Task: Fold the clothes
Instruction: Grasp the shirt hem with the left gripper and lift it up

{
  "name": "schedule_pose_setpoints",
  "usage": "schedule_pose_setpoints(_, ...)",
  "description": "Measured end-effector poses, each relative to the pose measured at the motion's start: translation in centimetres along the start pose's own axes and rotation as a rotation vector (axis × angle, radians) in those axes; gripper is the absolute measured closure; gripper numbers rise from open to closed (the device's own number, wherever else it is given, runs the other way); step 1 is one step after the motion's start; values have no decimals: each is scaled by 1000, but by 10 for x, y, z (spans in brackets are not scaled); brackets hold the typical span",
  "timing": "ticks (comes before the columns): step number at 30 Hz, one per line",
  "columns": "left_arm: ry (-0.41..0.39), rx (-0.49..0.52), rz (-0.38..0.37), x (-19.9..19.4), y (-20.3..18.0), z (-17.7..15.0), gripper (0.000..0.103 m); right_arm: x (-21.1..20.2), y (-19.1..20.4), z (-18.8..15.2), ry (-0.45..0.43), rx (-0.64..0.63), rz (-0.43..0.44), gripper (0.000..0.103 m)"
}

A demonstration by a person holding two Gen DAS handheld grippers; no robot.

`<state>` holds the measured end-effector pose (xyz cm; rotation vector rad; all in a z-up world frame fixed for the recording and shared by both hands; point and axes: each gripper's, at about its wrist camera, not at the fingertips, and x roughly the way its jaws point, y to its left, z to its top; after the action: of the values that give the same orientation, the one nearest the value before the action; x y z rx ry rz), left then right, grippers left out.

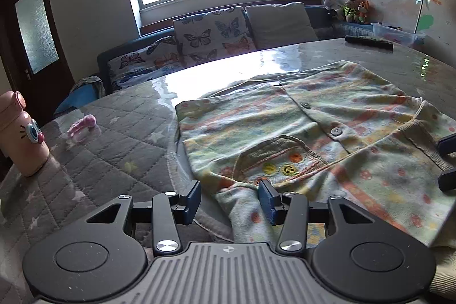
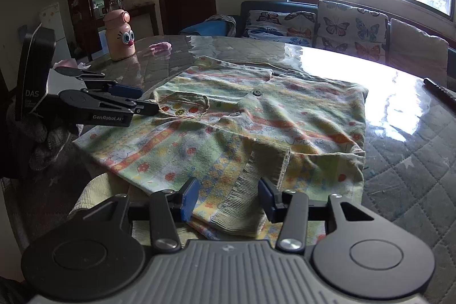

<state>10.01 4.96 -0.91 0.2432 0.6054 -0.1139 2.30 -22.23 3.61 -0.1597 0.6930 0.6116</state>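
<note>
A small yellow-green shirt (image 1: 327,127) with orange stripes, buttons and a corduroy pocket lies spread on the table. My left gripper (image 1: 230,198) is at its near edge, jaws open; one sleeve runs between the pads, and only the right pad is against the cloth. From the right wrist view, the left gripper (image 2: 146,100) sits by the pocket, in a gloved hand. My right gripper (image 2: 228,198) is open over the shirt (image 2: 256,116), with the sleeve's ribbed cuff (image 2: 256,175) lying loose between its pads. The right gripper (image 1: 449,161) shows its tips at the left view's right edge.
The round table (image 1: 114,138) has a quilted grey cover under a glossy sheet. A pink cartoon-face bottle (image 1: 22,136) and a small pink thing (image 1: 82,127) stand left of the shirt. A dark remote (image 1: 369,42) lies at the far side. A sofa (image 1: 213,36) with butterfly cushions is behind.
</note>
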Motion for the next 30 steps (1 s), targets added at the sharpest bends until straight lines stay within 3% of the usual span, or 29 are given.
schedule_pose_setpoints(3, -17, 49, -3, -14, -5, -1, 56, -4, -1, 1, -7, -9, -16, 53)
schedule_pose_setpoints(7, -49, 137, -84, -48, -15, -9, 55, -4, -4, -2, 11, -9, -36, 66)
schedule_pose_setpoints(13, -79, 333, -195, -91, -40, -32, 48, -13, -8, -9, -3, -7, -49, 66)
schedule_pose_setpoints(19, -81, 496, -236, -101, -68, -53, 43, -22, -10, -18, -4, -5, -82, 66)
schedule_pose_setpoints(30, -162, 599, -283, -97, -99, -56, 41, -38, -11, -23, -34, -8, -120, 65)
